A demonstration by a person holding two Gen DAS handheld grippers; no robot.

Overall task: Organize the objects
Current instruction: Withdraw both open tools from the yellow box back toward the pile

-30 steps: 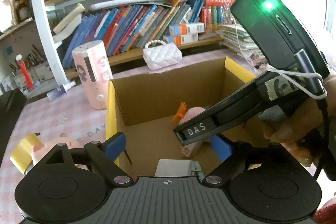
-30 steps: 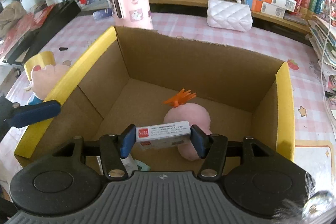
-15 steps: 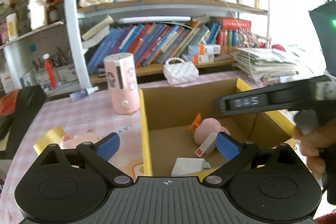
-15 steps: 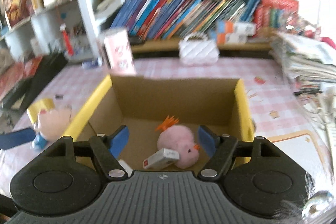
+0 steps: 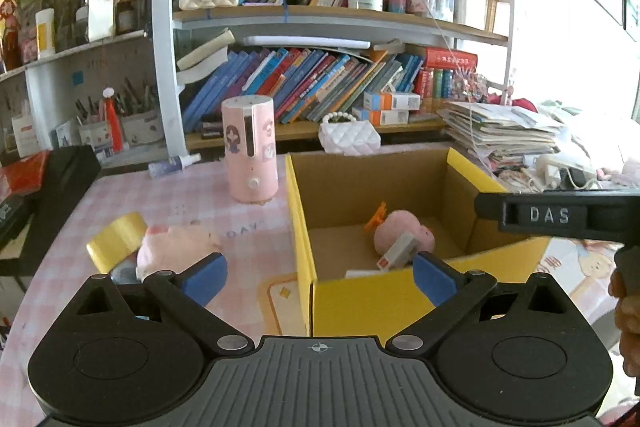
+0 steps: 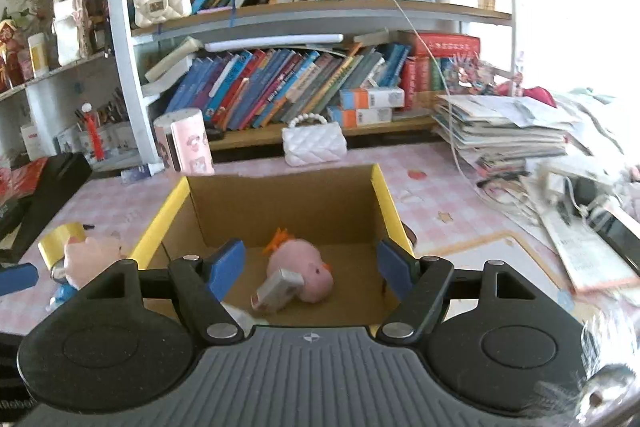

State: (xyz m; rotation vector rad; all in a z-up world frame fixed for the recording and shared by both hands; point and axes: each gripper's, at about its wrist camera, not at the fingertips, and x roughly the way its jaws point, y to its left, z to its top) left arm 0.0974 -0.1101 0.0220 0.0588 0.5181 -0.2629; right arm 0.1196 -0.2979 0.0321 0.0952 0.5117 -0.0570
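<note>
The cardboard box point(image 6: 280, 215) with yellow flaps stands on the pink checked table point(image 5: 192, 211), holding a pink plush toy point(image 6: 304, 267) with a small white carton point(image 6: 276, 289) leaning on it and another white packet point(image 5: 362, 273) near its front wall. Both grippers tilt downward toward the box. The left gripper point(image 5: 320, 267) is spread wide and empty. The right gripper point(image 6: 308, 263) is also spread, holding nothing. A second pink plush point(image 5: 172, 251) and a yellow tape roll point(image 5: 116, 239) lie left of the box.
</note>
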